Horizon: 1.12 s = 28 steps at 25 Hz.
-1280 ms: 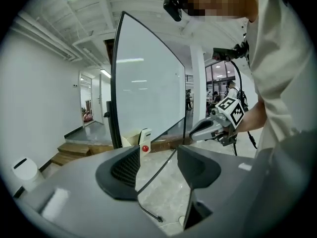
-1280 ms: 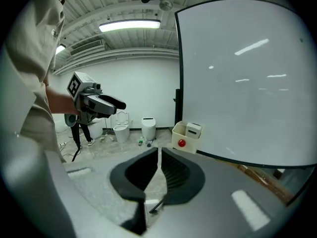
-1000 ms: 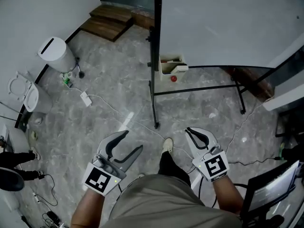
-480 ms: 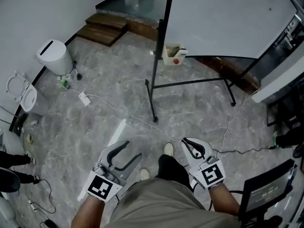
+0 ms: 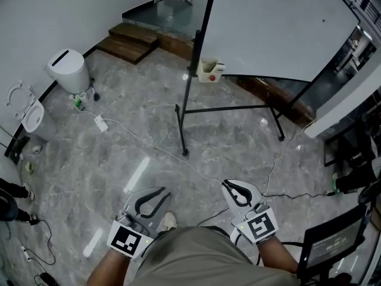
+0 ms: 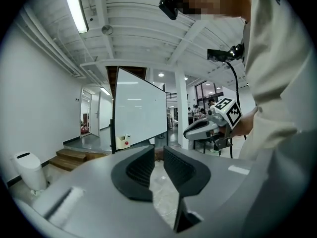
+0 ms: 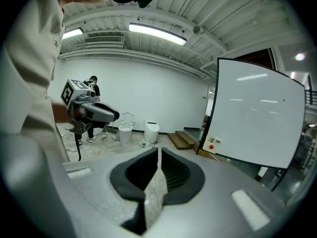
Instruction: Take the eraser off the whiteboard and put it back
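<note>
Though empty, left tool jaws now narrower

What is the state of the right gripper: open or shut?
Shut and empty. The right gripper shows its jaw tips together in its own view, with nothing between them.

Three views, one room.
My head view looks steeply down onto the grey marbled stone floor; each gripper view rides low, close behind its own jaws, facing almost level. All three share the white whiteboard on its black stand, well away; the left gripper view catches the right gripper, the right view the left gripper.
</note>
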Available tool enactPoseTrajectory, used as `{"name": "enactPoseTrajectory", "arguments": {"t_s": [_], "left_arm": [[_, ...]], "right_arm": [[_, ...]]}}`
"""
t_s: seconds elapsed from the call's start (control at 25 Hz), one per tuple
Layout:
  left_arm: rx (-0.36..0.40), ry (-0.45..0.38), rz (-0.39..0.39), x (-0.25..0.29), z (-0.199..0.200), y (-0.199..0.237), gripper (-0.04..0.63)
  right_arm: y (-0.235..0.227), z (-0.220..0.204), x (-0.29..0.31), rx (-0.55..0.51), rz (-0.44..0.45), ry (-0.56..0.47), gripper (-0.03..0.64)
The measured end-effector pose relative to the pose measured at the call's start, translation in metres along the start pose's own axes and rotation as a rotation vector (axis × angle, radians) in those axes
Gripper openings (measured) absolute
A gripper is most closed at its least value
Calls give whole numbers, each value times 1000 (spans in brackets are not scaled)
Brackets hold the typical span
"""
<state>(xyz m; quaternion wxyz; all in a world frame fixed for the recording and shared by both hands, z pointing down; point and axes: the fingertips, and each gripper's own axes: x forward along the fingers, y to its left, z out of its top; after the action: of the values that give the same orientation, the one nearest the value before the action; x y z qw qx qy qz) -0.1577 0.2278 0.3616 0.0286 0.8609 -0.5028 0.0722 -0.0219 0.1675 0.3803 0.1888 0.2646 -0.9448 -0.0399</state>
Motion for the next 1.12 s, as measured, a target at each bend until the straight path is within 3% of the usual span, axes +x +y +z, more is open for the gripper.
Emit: {"name": "enactPoseTrajectory", "arguments": {"t_s": [0.16,0.76,1.12], "left_arm": [[28,2,25,2,5,-43,8],[9,26,63,-1,25,-237,6],[-20,54,90,-13,21,-308,6]], "right_arm": [[-1,-14,-50,1,0,-5,14],[7,-71,-226,16,58,-55,14],[18,-90,-290,11,92,-83,14]]}}
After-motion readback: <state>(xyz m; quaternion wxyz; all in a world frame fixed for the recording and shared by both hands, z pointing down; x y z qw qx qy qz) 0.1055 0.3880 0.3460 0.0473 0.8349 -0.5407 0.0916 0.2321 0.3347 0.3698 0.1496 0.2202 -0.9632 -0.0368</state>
